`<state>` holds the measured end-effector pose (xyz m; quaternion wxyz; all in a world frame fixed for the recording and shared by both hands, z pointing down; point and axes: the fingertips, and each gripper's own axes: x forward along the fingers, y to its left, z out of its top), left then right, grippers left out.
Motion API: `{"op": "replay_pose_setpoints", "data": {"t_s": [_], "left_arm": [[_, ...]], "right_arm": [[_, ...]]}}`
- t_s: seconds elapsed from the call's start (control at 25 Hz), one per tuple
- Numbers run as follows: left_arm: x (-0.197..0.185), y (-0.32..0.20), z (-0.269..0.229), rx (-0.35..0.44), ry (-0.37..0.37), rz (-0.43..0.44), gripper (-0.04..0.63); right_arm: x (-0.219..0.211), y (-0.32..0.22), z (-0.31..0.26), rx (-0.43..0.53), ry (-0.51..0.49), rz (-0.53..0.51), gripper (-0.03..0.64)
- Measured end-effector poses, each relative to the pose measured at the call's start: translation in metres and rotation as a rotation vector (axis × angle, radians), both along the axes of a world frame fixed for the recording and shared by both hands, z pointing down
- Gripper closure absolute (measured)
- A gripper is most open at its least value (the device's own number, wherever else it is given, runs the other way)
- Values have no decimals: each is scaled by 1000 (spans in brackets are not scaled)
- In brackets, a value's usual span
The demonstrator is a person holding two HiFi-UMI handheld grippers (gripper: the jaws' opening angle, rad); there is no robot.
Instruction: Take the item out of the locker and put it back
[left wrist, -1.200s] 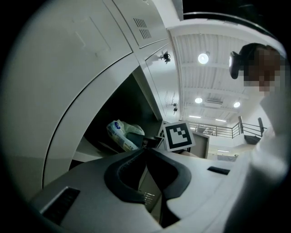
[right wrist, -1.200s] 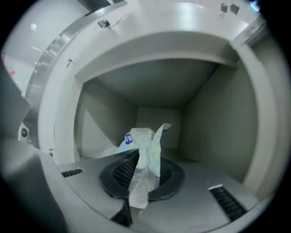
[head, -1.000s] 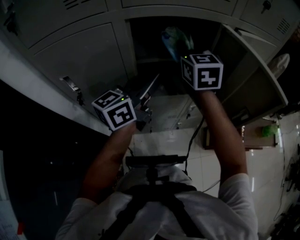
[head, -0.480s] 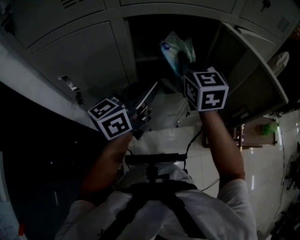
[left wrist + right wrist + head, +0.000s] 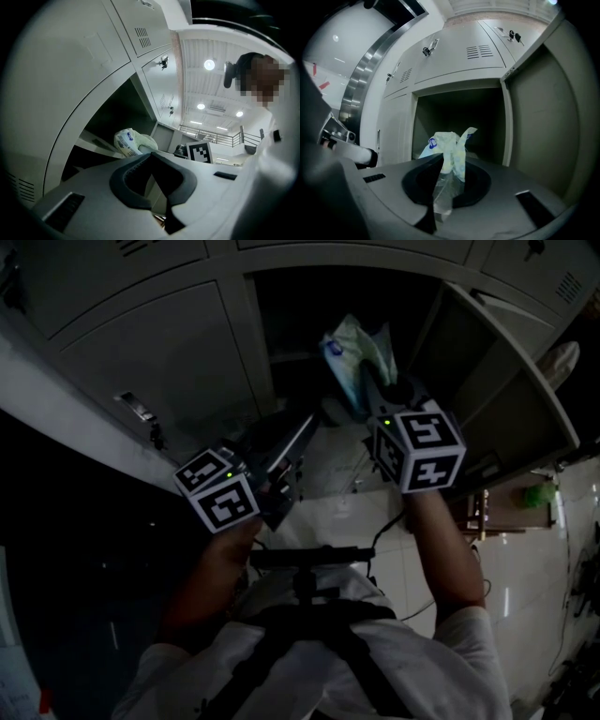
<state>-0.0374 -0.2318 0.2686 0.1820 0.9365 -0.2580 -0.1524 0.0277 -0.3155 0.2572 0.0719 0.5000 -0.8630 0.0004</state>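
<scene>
A pale green and white plastic packet [image 5: 354,357] with a blue logo hangs in front of the open locker compartment [image 5: 319,296]. My right gripper [image 5: 373,395] is shut on its crumpled end. In the right gripper view the packet [image 5: 449,145] stands up from between the jaws of the right gripper [image 5: 443,164], with the dark compartment [image 5: 459,112] behind it. My left gripper [image 5: 298,427] hovers lower left, below the compartment, with nothing in it. In the left gripper view the left gripper [image 5: 151,157] has its jaws together. The packet [image 5: 129,142] shows beyond them.
The locker door [image 5: 506,381] stands swung open to the right. Closed locker doors [image 5: 159,352] fill the left, and more doors with keys [image 5: 429,47] sit above. A shelf edge [image 5: 93,140] crosses the compartment. Glossy tiled floor [image 5: 534,596] lies below right.
The right gripper has drawn back out of the locker toward me with the packet in its jaws. The left gripper has drifted slightly down and left.
</scene>
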Motion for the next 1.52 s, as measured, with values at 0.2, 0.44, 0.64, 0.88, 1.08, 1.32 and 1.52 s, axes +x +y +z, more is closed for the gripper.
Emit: {"op": "replay_pose_setpoints", "data": {"t_s": [0.2, 0.44, 0.64, 0.88, 1.08, 1.32, 1.52], "left_arm": [[2, 11, 7, -18, 20, 31, 601], [1, 21, 20, -46, 28, 53, 601], [-2, 30, 27, -62, 34, 65, 601], [-4, 45, 36, -89, 49, 87, 601], [-10, 54, 49, -123, 58, 81, 601], [-8, 66, 62, -154, 56, 97, 601], [-4, 76, 74, -183, 57, 122, 601]], "right_arm": [[3, 13, 7, -12, -22, -3, 603], [9, 26, 21, -36, -45, 7, 603], [15, 40, 31, -59, -60, 9, 603], [20, 60, 48, -87, -93, 12, 603], [22, 77, 59, -115, -128, 23, 603], [28, 92, 76, -145, -122, 44, 603], [31, 104, 87, -158, -102, 60, 603]]}}
